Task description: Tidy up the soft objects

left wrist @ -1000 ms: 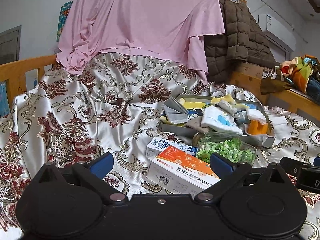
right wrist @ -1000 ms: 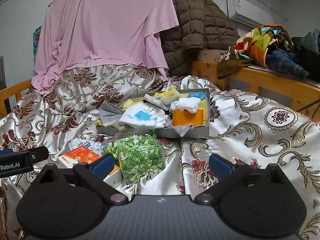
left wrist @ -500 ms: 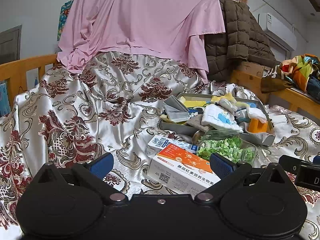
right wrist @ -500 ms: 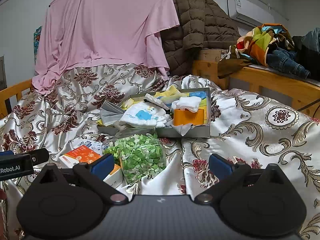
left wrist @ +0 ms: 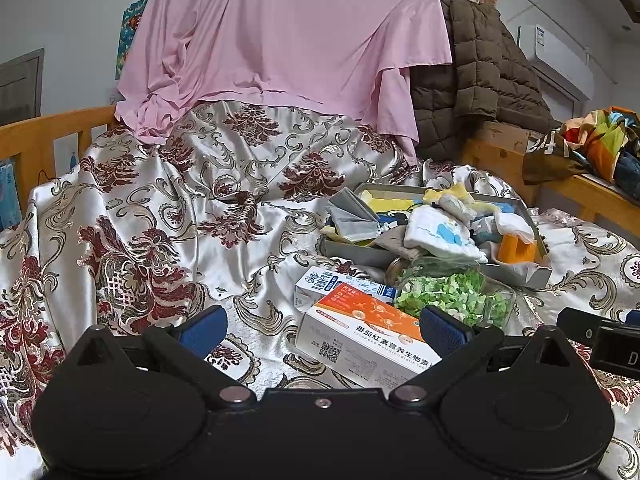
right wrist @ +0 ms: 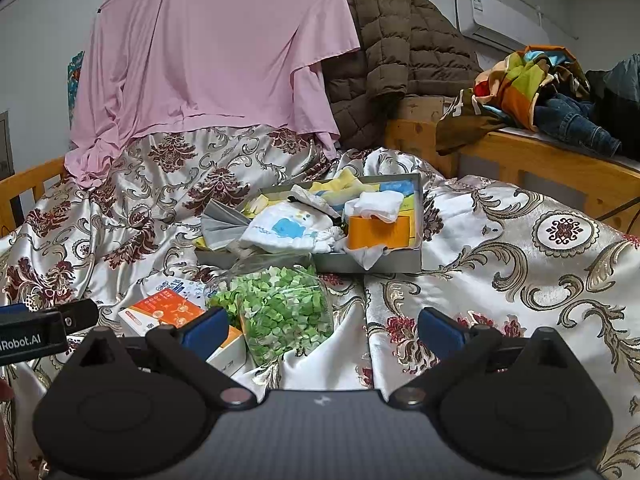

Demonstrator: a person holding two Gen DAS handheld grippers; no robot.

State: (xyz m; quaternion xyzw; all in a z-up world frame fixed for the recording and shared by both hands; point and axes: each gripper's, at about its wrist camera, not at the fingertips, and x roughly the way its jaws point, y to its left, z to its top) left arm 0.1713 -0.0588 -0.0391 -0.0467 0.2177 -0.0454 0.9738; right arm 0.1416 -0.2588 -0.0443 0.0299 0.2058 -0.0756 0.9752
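A shallow grey box (right wrist: 372, 261) (left wrist: 520, 272) on the patterned satin bedspread holds several small cloths and socks: a white cloth with a blue print (right wrist: 290, 229) (left wrist: 440, 232), a grey folded cloth (right wrist: 220, 220) (left wrist: 354, 214), yellow pieces and an orange block (right wrist: 378, 231). A clear bag of green bits (right wrist: 276, 304) (left wrist: 452, 294) lies in front of it. My left gripper (left wrist: 322, 326) is open, just short of an orange-white carton (left wrist: 372, 338). My right gripper (right wrist: 322, 326) is open over the bag's near edge. Both are empty.
A second small blue-white carton (left wrist: 320, 282) lies behind the orange one. A pink sheet (right wrist: 216, 56) and a brown quilted jacket (right wrist: 396, 56) hang at the back. Wooden bed rails (right wrist: 540, 156) carry piled clothes (right wrist: 532, 84) on the right. The satin bedspread (right wrist: 520, 264) spreads right of the box.
Both views have shifted very slightly, with the objects a little nearer. Neither gripper has changed its opening or taken hold of anything.
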